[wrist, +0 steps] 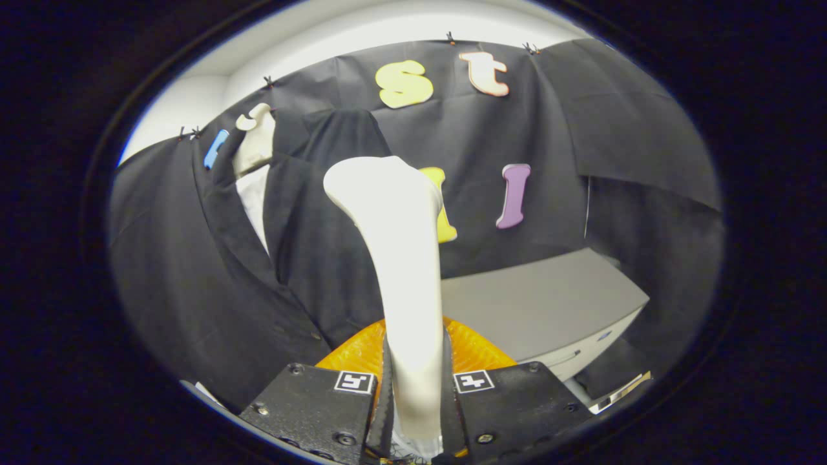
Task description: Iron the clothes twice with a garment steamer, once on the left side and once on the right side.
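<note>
A white garment steamer (400, 258) stands up between my fingers, its handle pinched by both pads and its wide head flaring at the top. My gripper (415, 387) is shut on that handle. An orange ribbed part (478, 352) of the steamer shows just behind the fingers. A dark suit jacket (258, 258) over a white shirt (255, 200) hangs on a pale mannequin neck (257, 139), to the left of the steamer head and a little beyond it. The head is close to the jacket's right lapel; contact cannot be told.
A grey table top (549, 303) with a pale front panel lies beyond the fingers to the right. Black cloth (614, 129) drapes the wall behind the jacket and the table. A white wall (194, 97) shows above the cloth.
</note>
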`<control>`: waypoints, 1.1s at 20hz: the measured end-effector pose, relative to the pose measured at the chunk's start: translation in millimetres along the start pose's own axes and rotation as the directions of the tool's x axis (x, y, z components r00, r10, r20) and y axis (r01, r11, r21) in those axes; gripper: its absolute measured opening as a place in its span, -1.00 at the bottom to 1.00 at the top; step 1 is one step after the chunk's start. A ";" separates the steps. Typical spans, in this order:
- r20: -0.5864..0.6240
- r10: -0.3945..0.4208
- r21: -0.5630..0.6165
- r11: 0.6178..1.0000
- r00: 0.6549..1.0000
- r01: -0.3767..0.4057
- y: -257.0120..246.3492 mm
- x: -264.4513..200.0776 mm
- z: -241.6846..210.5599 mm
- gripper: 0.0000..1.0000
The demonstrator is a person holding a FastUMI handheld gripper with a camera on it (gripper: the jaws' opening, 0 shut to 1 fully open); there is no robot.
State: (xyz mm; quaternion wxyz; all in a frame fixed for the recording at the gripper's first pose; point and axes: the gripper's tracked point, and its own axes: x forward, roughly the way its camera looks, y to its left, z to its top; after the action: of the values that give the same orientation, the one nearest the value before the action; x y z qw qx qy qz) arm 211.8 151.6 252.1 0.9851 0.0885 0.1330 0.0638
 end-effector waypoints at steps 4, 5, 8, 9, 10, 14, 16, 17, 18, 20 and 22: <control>0.174 0.031 -0.053 0.998 0.984 -0.022 37.6 5.7 50.3 -0.36; 0.214 0.036 -0.074 0.997 0.976 -0.020 43.3 7.8 60.6 -0.37; 0.316 0.038 -0.109 0.994 0.948 -0.003 66.9 16.6 87.3 -0.37; 0.341 0.035 -0.118 0.993 0.939 0.006 71.7 18.3 93.8 -0.36; 0.362 0.030 -0.125 0.992 0.932 0.017 78.0 23.3 96.6 -0.36; 0.417 0.019 -0.142 0.989 0.909 0.044 97.4 47.0 107.8 -0.37; 0.446 -0.011 -0.146 0.986 0.895 0.085 100.7 55.7 109.1 -0.37; 0.453 -0.032 -0.152 0.982 0.891 0.112 99.8 58.6 107.0 -0.37; 0.452 -0.047 -0.157 0.979 0.891 0.132 100.9 62.7 101.1 -0.37; 0.450 -0.071 -0.165 0.973 0.890 0.161 100.3 76.8 94.2 -0.37; 0.444 -0.096 -0.173 0.966 0.891 0.191 97.4 86.9 82.4 -0.37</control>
State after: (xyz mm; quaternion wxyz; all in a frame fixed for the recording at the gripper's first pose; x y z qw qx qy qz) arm 307.5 246.6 327.1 0.9957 -0.0153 -0.0898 -0.0168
